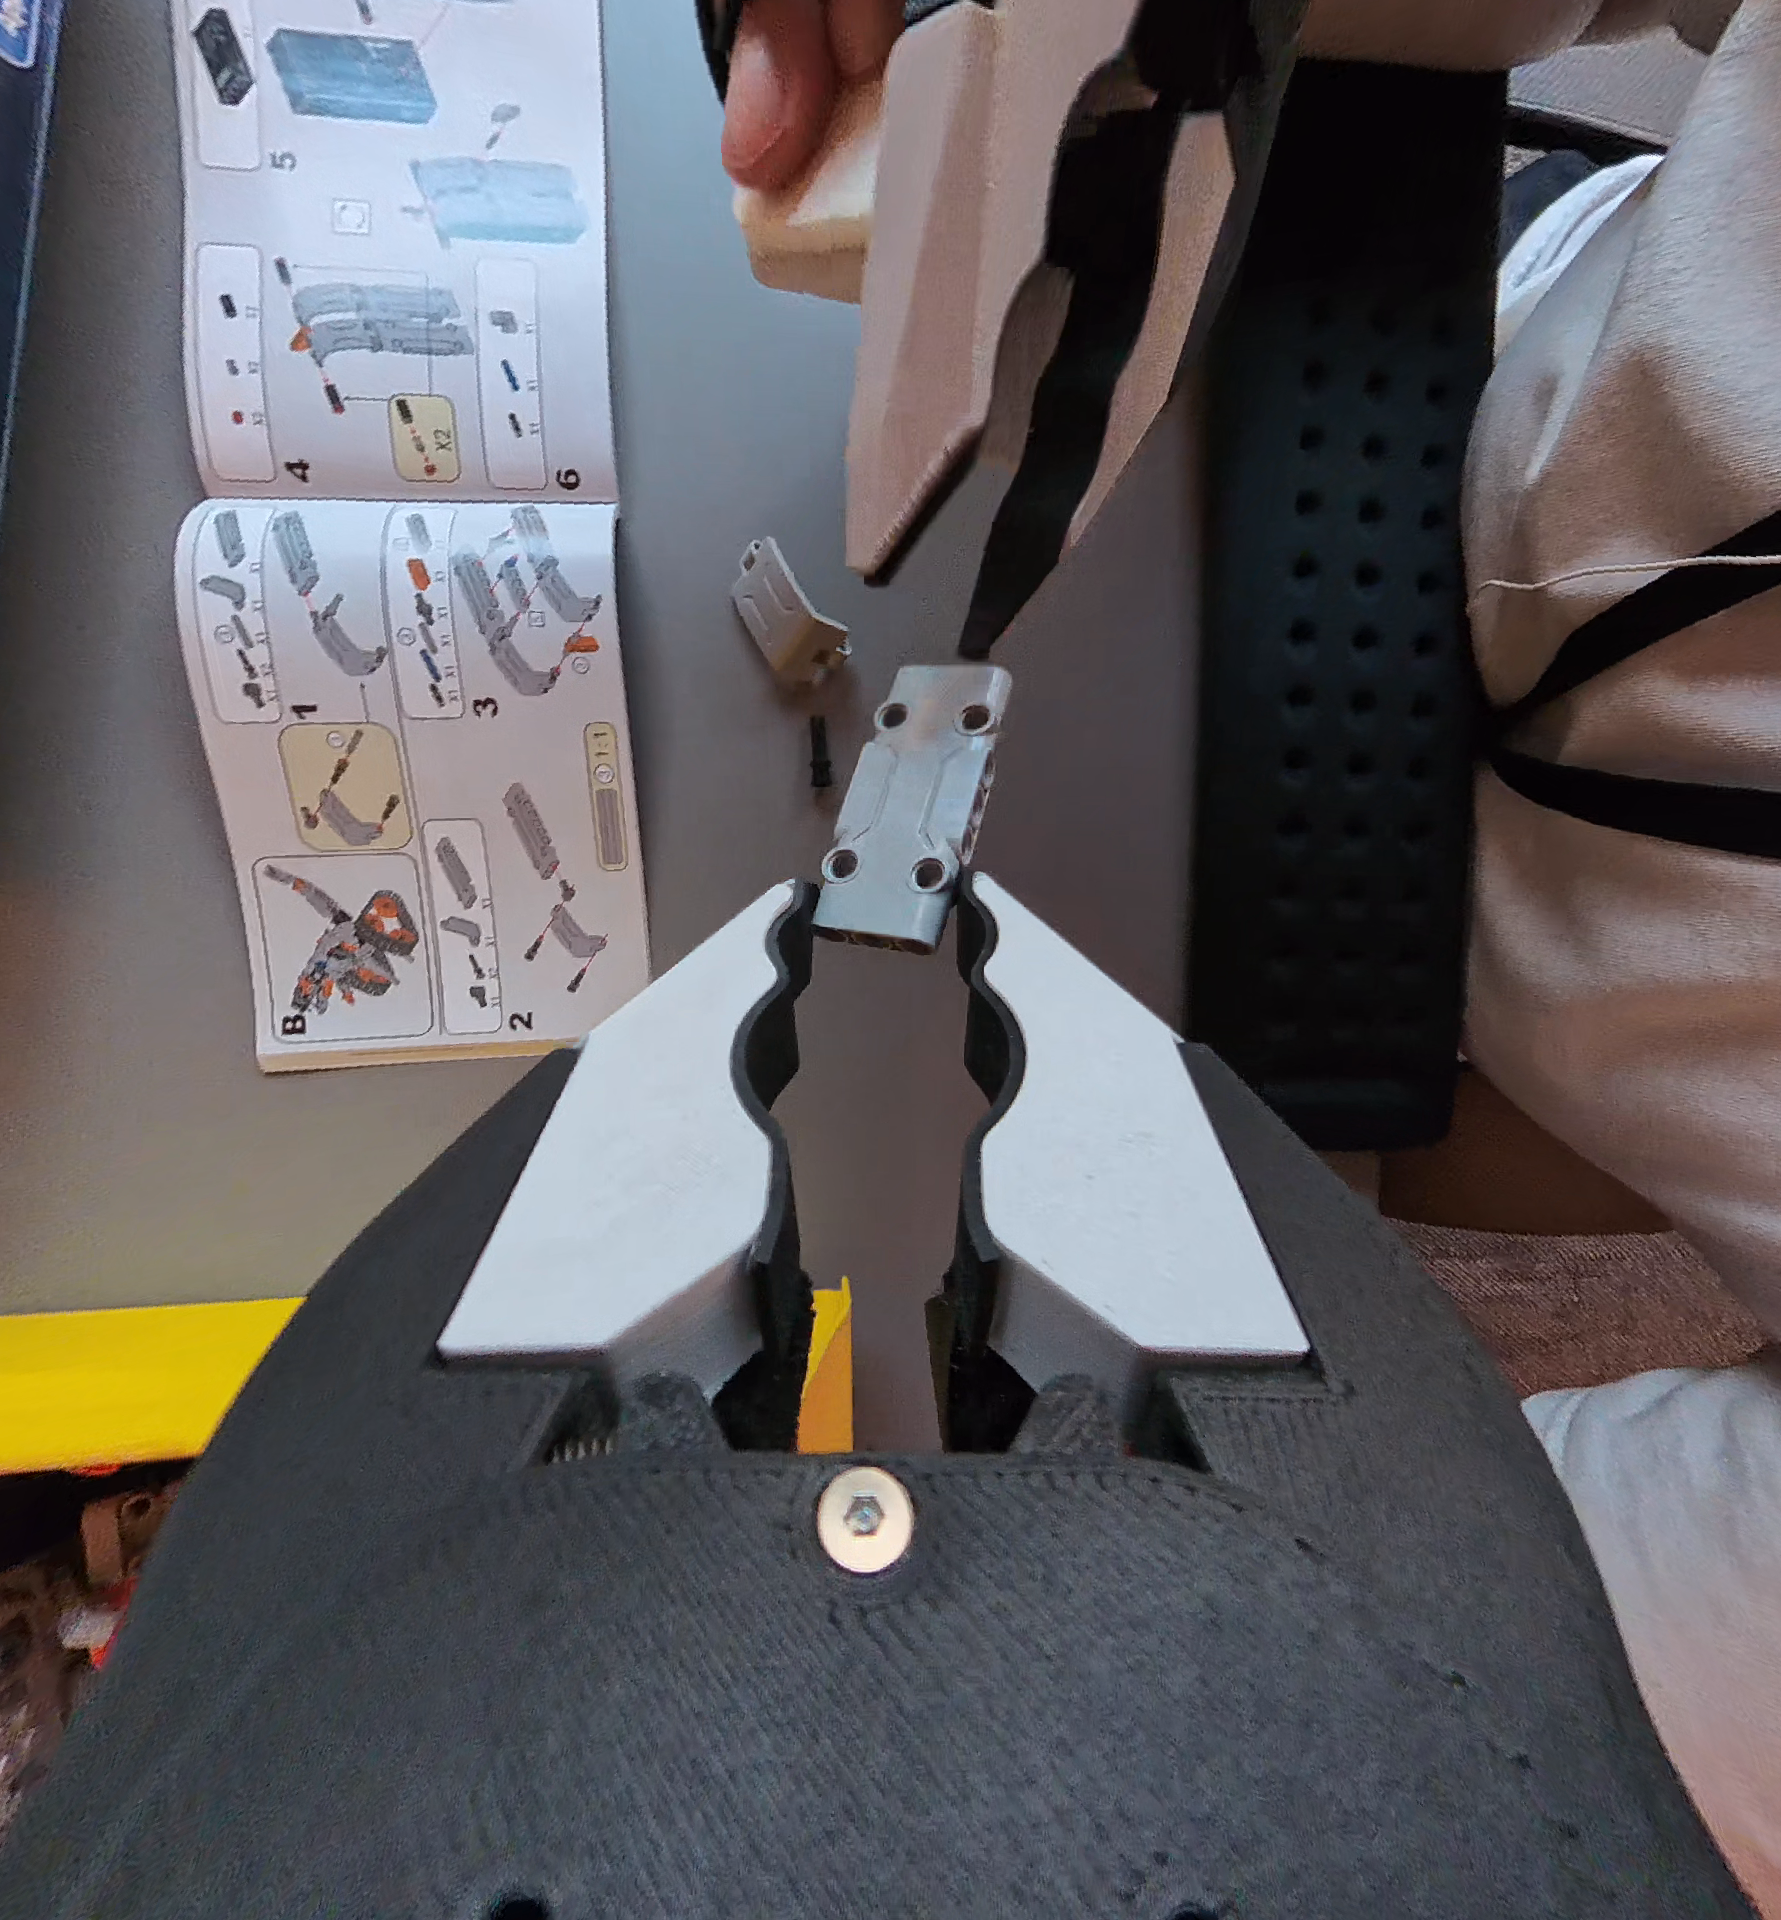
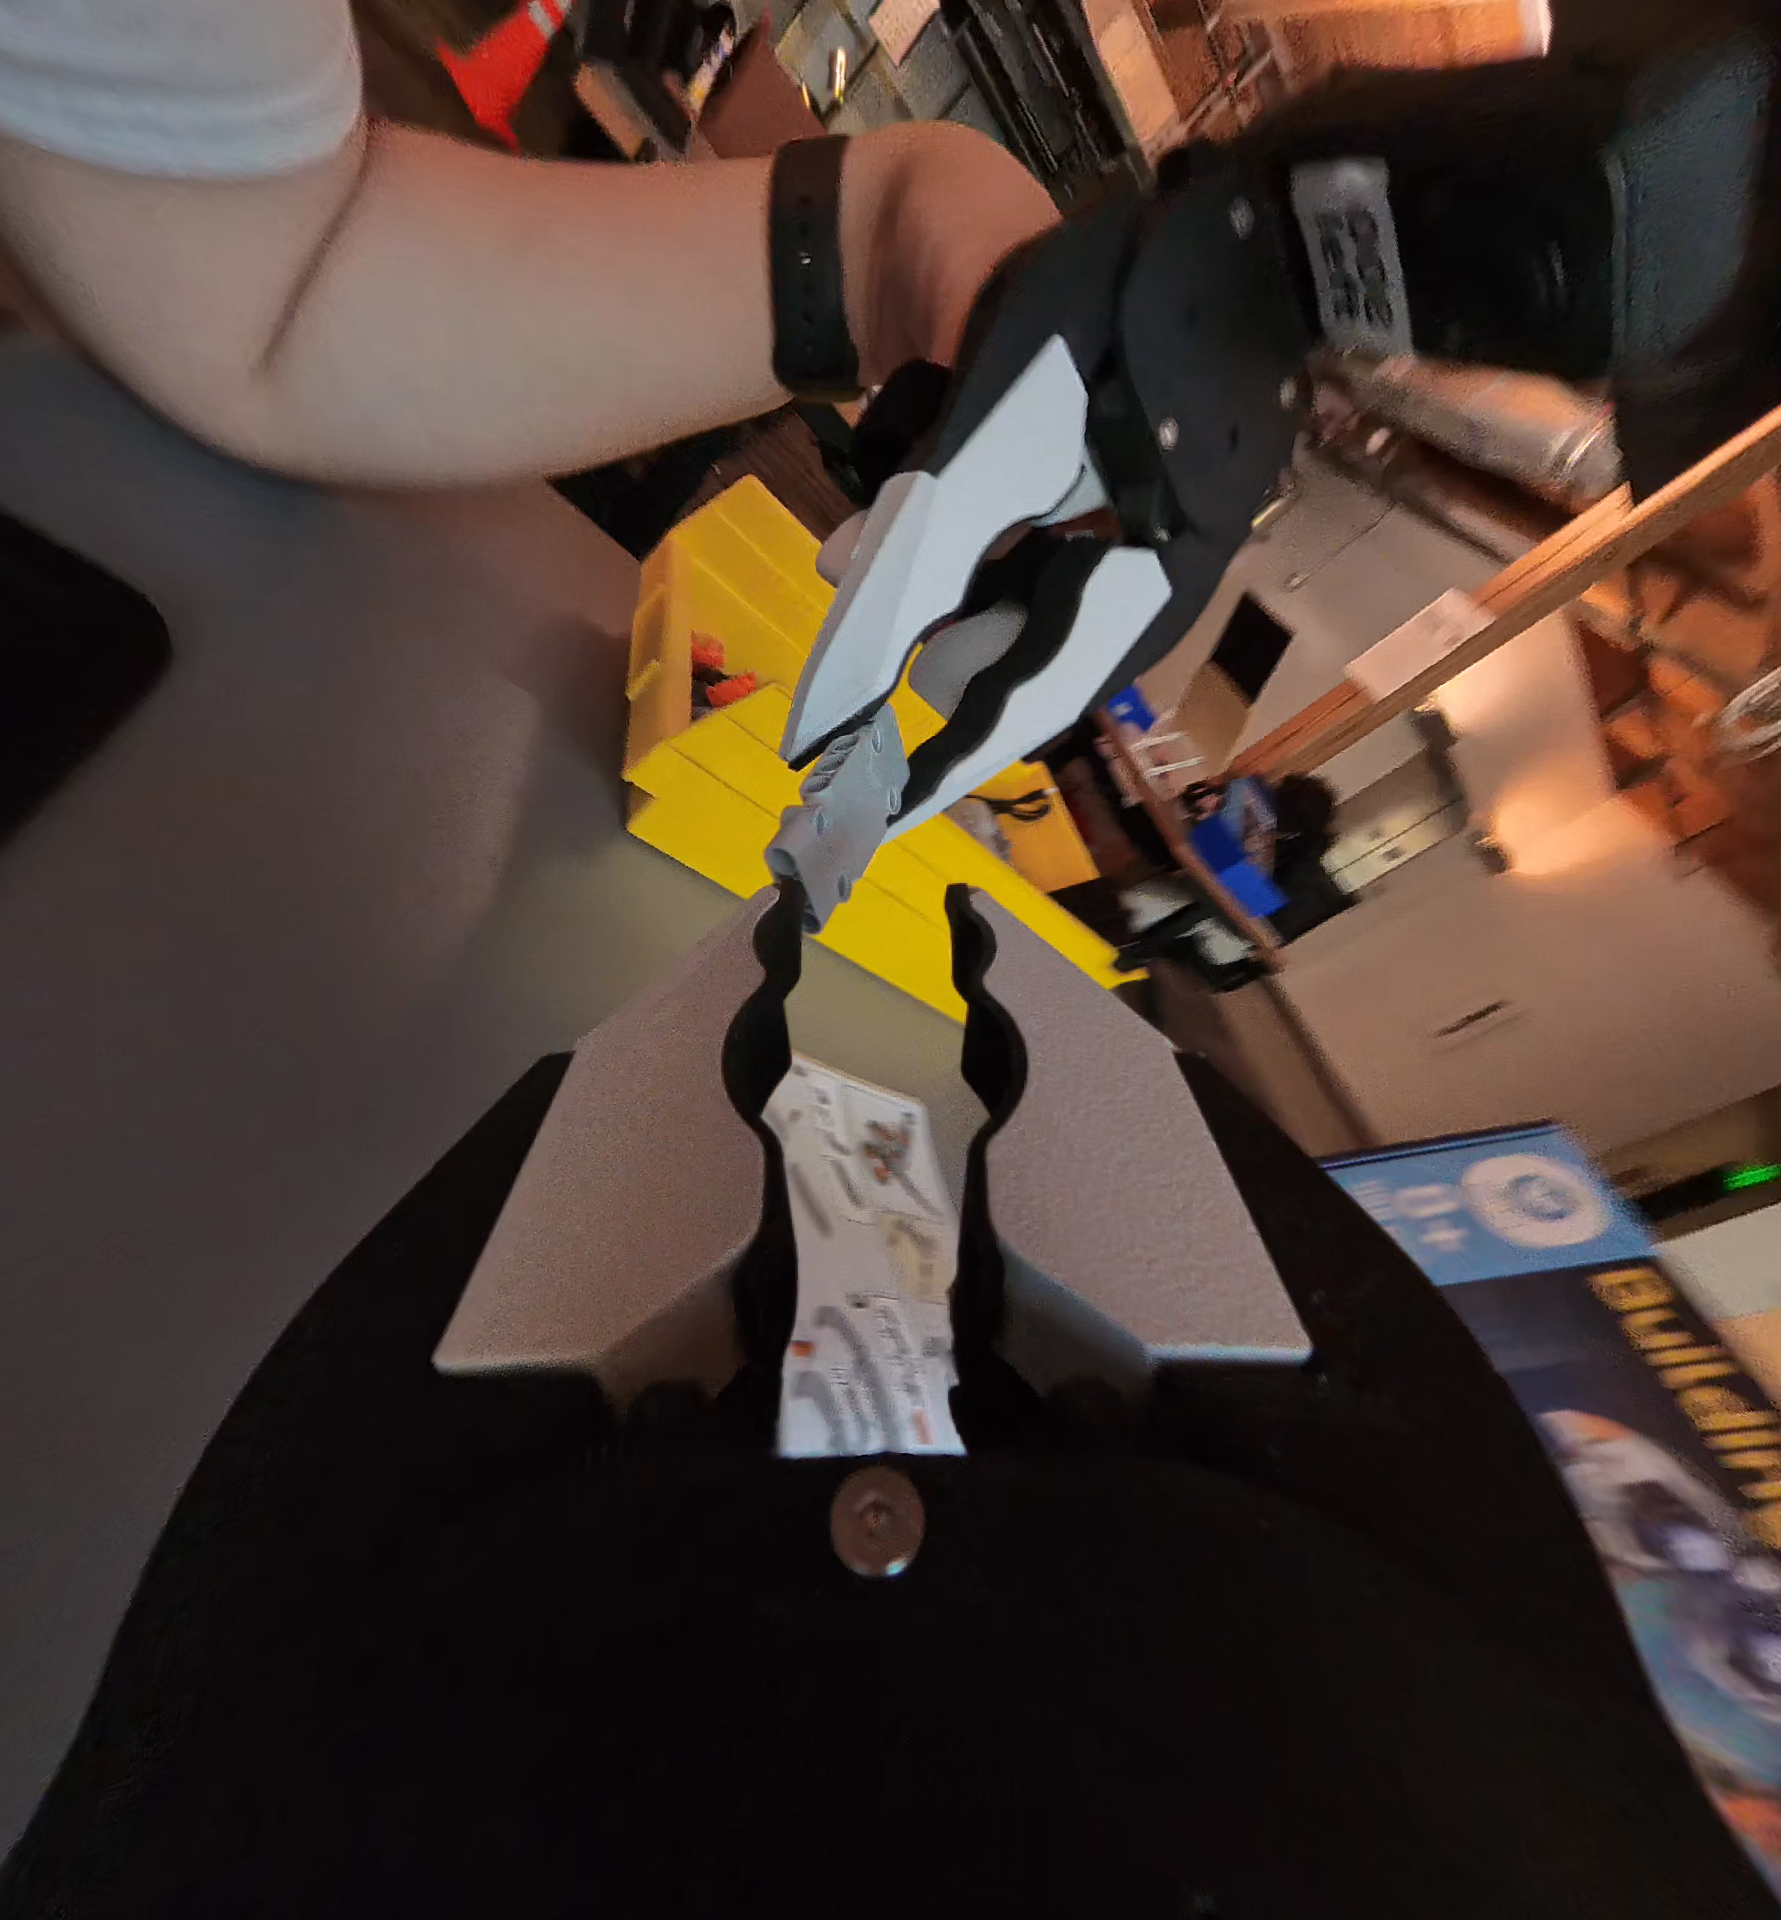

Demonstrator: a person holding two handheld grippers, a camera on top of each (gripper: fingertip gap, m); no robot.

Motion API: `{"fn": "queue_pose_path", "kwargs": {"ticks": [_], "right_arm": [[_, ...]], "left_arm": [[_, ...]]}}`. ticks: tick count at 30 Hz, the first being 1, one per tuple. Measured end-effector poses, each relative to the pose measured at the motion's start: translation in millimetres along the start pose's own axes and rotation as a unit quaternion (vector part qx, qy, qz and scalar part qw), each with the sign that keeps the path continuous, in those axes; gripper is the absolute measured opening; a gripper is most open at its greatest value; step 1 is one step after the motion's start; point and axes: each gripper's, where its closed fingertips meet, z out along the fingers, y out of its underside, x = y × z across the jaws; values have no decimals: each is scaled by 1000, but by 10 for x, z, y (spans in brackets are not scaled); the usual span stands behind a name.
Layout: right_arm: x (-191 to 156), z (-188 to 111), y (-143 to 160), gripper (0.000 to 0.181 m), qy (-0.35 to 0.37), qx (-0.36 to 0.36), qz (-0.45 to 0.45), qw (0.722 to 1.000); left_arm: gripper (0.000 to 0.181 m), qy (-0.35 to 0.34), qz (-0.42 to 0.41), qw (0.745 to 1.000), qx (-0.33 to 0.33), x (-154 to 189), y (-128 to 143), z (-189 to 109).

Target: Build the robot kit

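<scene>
My left gripper (image 1: 886,894) is shut on the near end of a grey studless panel piece (image 1: 922,790) and holds it above the grey table (image 1: 730,436). My right gripper (image 2: 865,899) is open. Its left fingertip sits right at the free end of that piece (image 2: 844,810), with no grip on it. In the left wrist view the right gripper comes down from the top, with a black fingertip (image 1: 981,629) at the piece's far end. The left gripper (image 2: 850,764) also shows in the right wrist view. A second grey piece (image 1: 787,613) and a small black pin (image 1: 818,750) lie on the table.
An open instruction booklet (image 1: 398,540) lies left of the pieces. A yellow parts bin (image 1: 86,1382) stands near my left gripper and also shows in the right wrist view (image 2: 730,821). A blue printed box (image 2: 1592,1351) lies beside the booklet. The person's arm and body are close by. One gripper's finger ends stand about 5 cm off the other's. From either gripper's tips it is about 12 cm to the small black pin (image 1: 818,750).
</scene>
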Motion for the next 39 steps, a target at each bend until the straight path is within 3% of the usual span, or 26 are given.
{"fn": "queue_pose_path", "kwargs": {"ticks": [3,6,12,15,21,23,25,28,32,39], "right_arm": [[-27,19,31,34,-62,13,173,983],[-48,67,-6,43,-112,32,329,937],[-119,209,85,45,-143,14,484,863],[-209,253,205,38,-142,-26,483,864],[-240,256,206,23,-152,-38,504,849],[-251,196,257,23,-162,-63,479,860],[-250,20,473,23,-168,-133,403,890],[-253,-457,840,23,-194,-217,280,915],[-260,-880,1150,23,-203,-257,269,906],[-551,-940,1411,23,-251,-317,241,882]], "left_arm": [[26,-27,-9,999,-14,-80,53,-6],[26,-42,-5,999,-24,-116,78,9],[26,-60,6,998,-30,-138,74,15],[26,-62,11,998,-26,-126,50,11],[26,-54,19,998,-33,-89,60,57],[26,-44,9,999,-29,-74,53,51],[31,-50,-12,999,-14,-130,51,-33],[31,-85,-51,995,32,-299,66,-311],[31,-174,-103,971,127,-574,69,-869],[37,-278,-131,872,381,-755,-176,-1955]]}}
